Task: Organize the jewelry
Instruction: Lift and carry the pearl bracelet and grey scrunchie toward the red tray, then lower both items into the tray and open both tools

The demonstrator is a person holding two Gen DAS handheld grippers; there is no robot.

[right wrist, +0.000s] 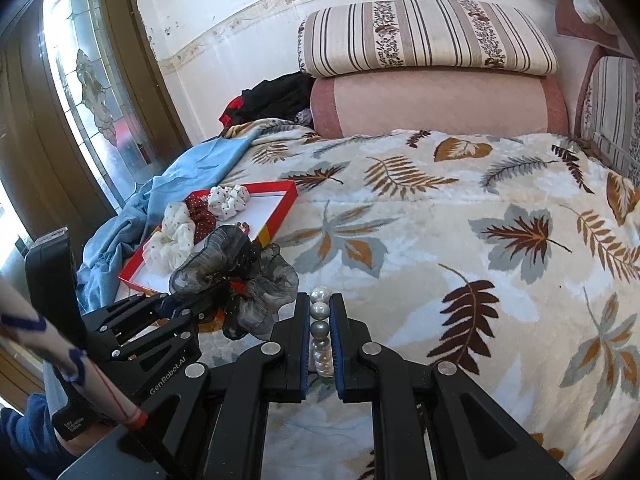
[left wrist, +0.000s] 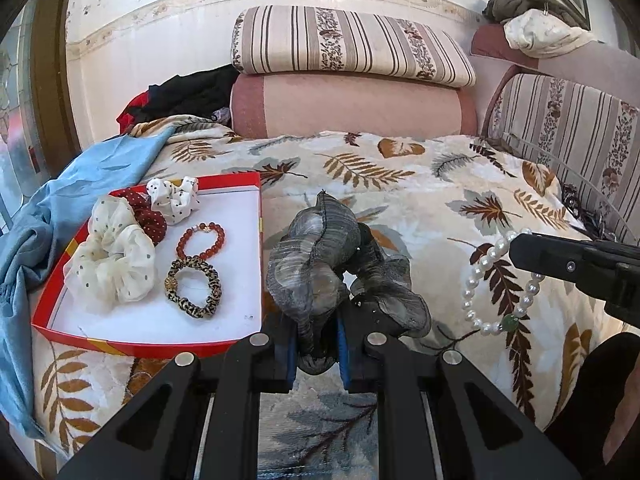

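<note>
Bed: leaf-print blanket (right wrist: 420, 216) covers it; its near edge is cut off by both views.
Left tongs (left wrist: 319, 350): pinching a grey sheer scrunchie (left wrist: 320, 248), whose lower folds hide between the blue pads.
Right tongs (right wrist: 320, 340): pressed on a pearl bracelet (left wrist: 496, 280); the right wrist view shows only a short row of pearls between the pads, while the left wrist view shows the loop hanging with a green bead, part hidden behind the finger.
Red tray (left wrist: 48, 316): on the blanket left of the scrunchie, holding three scrunchies, a red bead bracelet (left wrist: 201, 240) and a leopard-print bracelet (left wrist: 195, 288).
Blue cloth (left wrist: 60, 208): partly under the tray.
Pillows (left wrist: 352, 44): stacked at the far wall.
</note>
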